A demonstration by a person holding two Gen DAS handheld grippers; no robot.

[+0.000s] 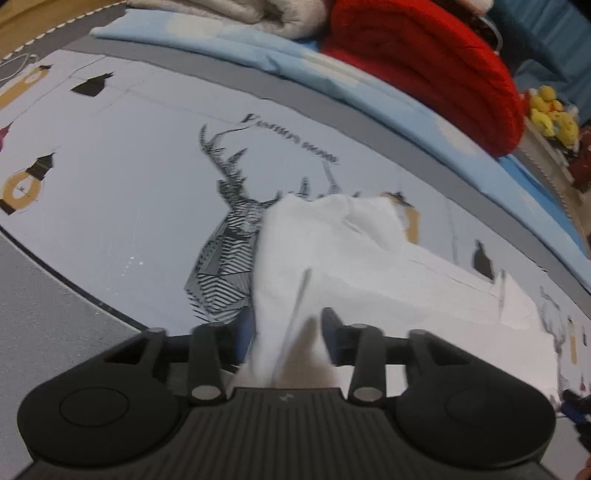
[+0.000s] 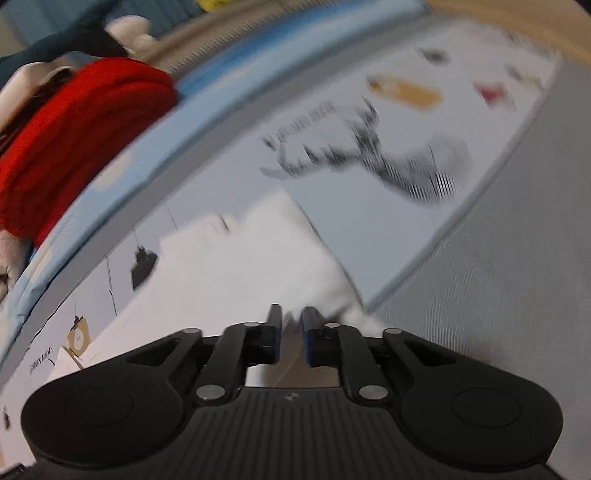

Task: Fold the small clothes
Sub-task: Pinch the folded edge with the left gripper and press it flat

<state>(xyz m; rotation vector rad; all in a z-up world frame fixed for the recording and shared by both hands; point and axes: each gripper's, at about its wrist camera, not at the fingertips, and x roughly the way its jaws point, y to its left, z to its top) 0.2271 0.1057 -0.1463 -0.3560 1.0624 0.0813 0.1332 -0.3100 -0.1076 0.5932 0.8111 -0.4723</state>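
A small white garment (image 1: 332, 251) lies on a pale printed mat with a deer drawing (image 1: 225, 240). My left gripper (image 1: 288, 332) has the cloth bunched between its blue-padded fingers, which stand a hand's width apart, and lifts that part off the mat. In the right wrist view the same white garment (image 2: 236, 266) spreads ahead and to the left. My right gripper (image 2: 291, 325) is shut on its near edge. The view is blurred by motion.
A red folded blanket (image 1: 436, 66) and a beige one (image 1: 236, 14) lie on a light blue sheet (image 1: 258, 48) beyond the mat. Yellow plush toys (image 1: 550, 114) sit at the far right. Grey carpet (image 2: 498, 258) borders the mat.
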